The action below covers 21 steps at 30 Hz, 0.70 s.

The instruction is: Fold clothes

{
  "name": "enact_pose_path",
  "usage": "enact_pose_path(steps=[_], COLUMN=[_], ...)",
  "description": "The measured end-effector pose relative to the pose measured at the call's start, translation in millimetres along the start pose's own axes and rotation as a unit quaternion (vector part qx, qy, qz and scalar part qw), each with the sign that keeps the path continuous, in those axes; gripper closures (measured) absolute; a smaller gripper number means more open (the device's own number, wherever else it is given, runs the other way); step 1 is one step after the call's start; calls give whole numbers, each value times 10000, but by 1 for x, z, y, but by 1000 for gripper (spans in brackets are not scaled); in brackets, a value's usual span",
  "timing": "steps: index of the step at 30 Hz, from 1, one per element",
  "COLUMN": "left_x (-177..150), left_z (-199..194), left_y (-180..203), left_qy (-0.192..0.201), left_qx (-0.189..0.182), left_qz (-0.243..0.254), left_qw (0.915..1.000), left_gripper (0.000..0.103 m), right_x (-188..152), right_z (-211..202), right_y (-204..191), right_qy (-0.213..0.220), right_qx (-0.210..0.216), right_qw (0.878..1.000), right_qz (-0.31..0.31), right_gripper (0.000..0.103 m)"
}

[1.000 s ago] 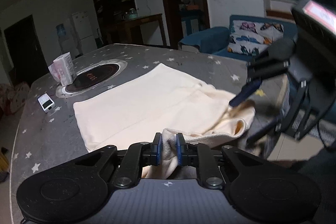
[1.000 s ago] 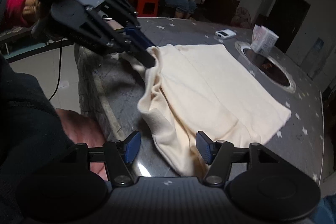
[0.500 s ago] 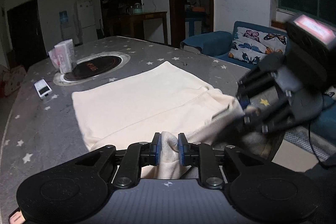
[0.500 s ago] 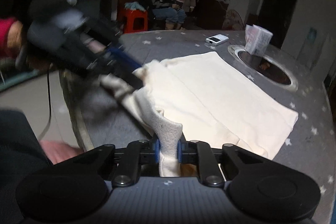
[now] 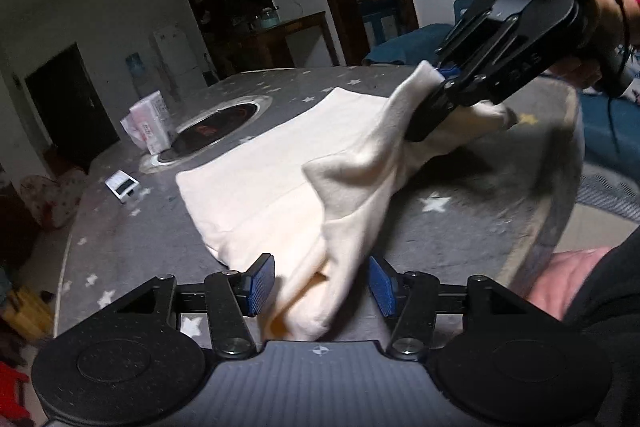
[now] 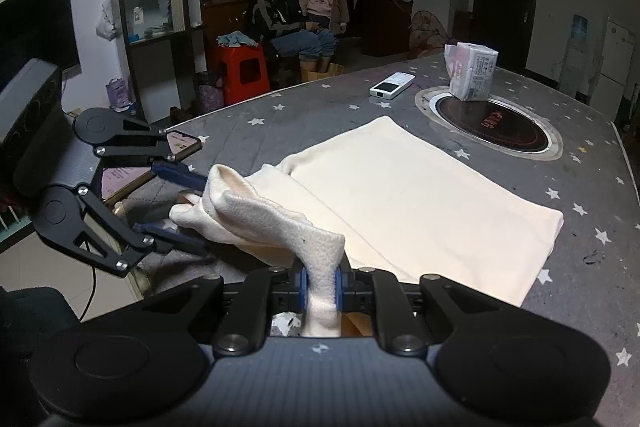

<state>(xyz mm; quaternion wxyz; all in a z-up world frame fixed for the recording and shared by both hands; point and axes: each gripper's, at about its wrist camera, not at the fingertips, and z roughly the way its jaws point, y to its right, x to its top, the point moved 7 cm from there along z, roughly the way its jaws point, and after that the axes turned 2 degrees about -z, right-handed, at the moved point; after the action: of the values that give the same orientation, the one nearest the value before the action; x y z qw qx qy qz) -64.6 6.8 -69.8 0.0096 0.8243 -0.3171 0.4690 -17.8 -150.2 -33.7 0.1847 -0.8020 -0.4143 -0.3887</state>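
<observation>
Dim living room; grey star-printed table (image 6: 280,115) carrying the cream garment (image 6: 400,195), which is lying flat beside the inset round burner (image 6: 494,125). Right gripper (image 6: 320,285): fingers pinching a raised garment corner, hovering at the table edge. Left gripper (image 5: 322,285): fingers standing wide apart, cloth draping loosely between them.

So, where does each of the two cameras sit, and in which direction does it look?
Left wrist: sits on the left gripper, jaws open around the cream garment; looks across the table at the right gripper, the holder's hand behind it.
Right wrist: sits on the right gripper, shut on the garment's raised corner; looks across the table to the open left gripper.
Shared: garment, table, tissue pack, remote.
</observation>
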Motion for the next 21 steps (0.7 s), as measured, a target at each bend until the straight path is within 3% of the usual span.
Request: enact_pose_path(steps=[1, 3, 5, 11, 16, 21], left_x=[-1, -3, -2, 9, 15, 31], left_z=[1, 4, 5, -24, -69, -89], left_y=[0, 1, -2, -5, 8, 9], left_qy=[-15, -46, -37, 157, 200, 313], left_qx=[-11, -34, -57, -281, -666, -765], left_qz=[56, 167, 101, -289, -376, -448], left_qw=[10000, 9998, 9999, 9991, 9969, 9956], left_gripper=[58, 81, 90, 93, 93, 93], right_x=[-1, -3, -4, -10, -10, 2], right_z=[-2, -6, -9, -23, -61, -92], right_y=[-2, -5, -8, -18, -38, -50], right_qy=[10, 31, 52, 113, 1, -156], right_qx=[5, 14, 23, 66, 421, 700], right_qw=[10000, 10000, 10000, 9998, 9986, 9969], right_qz=[-14, -41, -68, -158, -321, -339], right_gripper=[92, 93, 94, 95, 95, 96])
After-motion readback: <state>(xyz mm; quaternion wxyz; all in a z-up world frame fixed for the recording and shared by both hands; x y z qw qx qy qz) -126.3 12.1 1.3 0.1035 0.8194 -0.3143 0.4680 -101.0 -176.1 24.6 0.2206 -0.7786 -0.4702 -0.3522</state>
